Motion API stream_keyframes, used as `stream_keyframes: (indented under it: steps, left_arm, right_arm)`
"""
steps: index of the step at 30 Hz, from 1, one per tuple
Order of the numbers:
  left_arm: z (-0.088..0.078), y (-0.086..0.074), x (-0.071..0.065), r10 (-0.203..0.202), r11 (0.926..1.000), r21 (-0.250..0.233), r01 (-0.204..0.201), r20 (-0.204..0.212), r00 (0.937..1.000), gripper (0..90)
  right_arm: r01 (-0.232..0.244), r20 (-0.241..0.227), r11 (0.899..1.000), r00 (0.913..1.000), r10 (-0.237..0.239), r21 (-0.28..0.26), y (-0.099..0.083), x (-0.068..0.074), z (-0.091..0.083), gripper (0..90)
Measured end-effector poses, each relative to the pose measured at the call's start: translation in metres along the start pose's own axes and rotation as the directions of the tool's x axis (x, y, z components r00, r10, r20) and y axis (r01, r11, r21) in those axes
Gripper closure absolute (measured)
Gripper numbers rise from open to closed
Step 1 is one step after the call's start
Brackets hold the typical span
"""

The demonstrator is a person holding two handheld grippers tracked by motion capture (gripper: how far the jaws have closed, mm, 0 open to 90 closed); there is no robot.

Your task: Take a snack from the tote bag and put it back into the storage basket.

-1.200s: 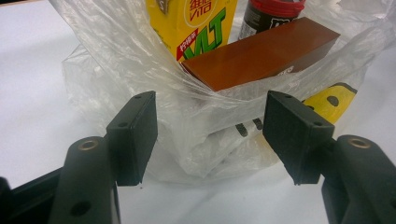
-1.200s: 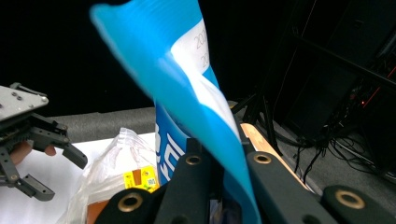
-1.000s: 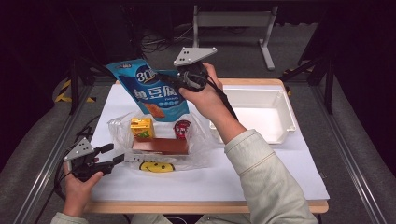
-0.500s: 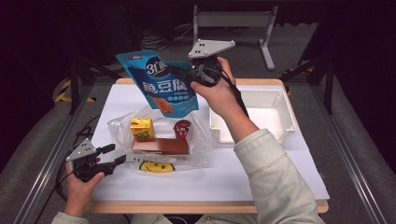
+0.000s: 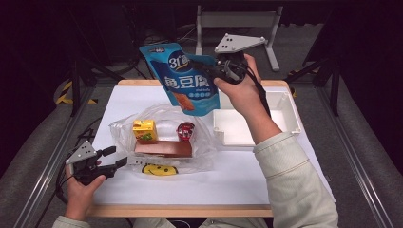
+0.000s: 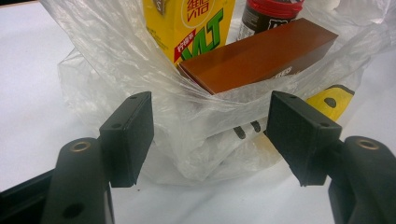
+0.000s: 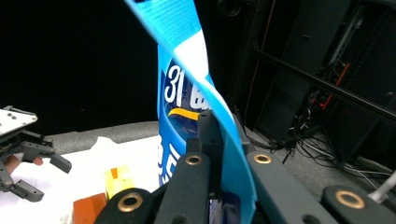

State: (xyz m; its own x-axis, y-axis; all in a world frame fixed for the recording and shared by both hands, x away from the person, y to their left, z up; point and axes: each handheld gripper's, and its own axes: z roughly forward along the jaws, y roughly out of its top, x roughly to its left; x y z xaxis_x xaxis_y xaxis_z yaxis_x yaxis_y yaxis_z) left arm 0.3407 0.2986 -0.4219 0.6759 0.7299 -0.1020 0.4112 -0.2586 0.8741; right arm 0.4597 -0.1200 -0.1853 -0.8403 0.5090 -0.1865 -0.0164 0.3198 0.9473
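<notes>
My right gripper (image 5: 210,66) is shut on the right edge of a blue snack pouch (image 5: 184,78) and holds it upright in the air above the table's far middle. From the right gripper view the pouch (image 7: 184,102) rises out of the shut jaws. A clear plastic bag (image 5: 164,137) lies at centre left, holding a yellow juice carton (image 5: 144,130), a red-lidded cup (image 5: 185,131) and a brown box (image 5: 164,148). At the bag's near left corner my left gripper (image 5: 115,157) stands open. The crumpled bag edge (image 6: 205,140) sits between its pads without being pressed.
An empty white tray (image 5: 230,129) stands right of the bag, beneath my right forearm. A yellow smiley print (image 5: 159,169) shows on the bag's near side. The white table sheet (image 5: 237,183) lies bare in front. Dark frames and cables surround the table.
My right gripper has carried the blue pouch upward and to the right, from over the bag toward the tray's side. The left gripper has stayed put at the bag's corner.
</notes>
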Motion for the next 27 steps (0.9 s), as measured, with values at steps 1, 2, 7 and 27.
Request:
stream_keyframes:
  steps: [1, 2, 7, 27]
  left_arm:
    - [0.0, 0.0, 0.0, 0.0, 1.0, 0.002, 0.0, -0.003, 1.0, 32.6]
    - [0.0, 0.0, 0.0, 0.001, 1.0, 0.001, -0.001, -0.004, 1.0, 32.6]
    - [0.001, 0.0, 0.0, -0.005, 1.0, 0.002, 0.005, 0.002, 1.0, 32.6]
    - [0.003, 0.0, 0.0, -0.005, 1.0, 0.009, 0.005, 0.001, 1.0, 32.6]
  right_arm:
    - [-0.001, 0.006, 1.0, 1.0, 0.001, 0.0, 0.0, -0.002, -0.002, 90.0]
    - [-0.001, 0.013, 1.0, 0.9999, 0.001, 0.001, -0.001, -0.003, -0.004, 90.0]
    - [-0.003, 0.04, 1.0, 0.9992, 0.003, 0.004, -0.003, -0.01, -0.014, 90.0]
    - [-0.033, 0.145, 0.999, 0.9889, 0.032, 0.009, -0.022, -0.046, -0.044, 89.9]
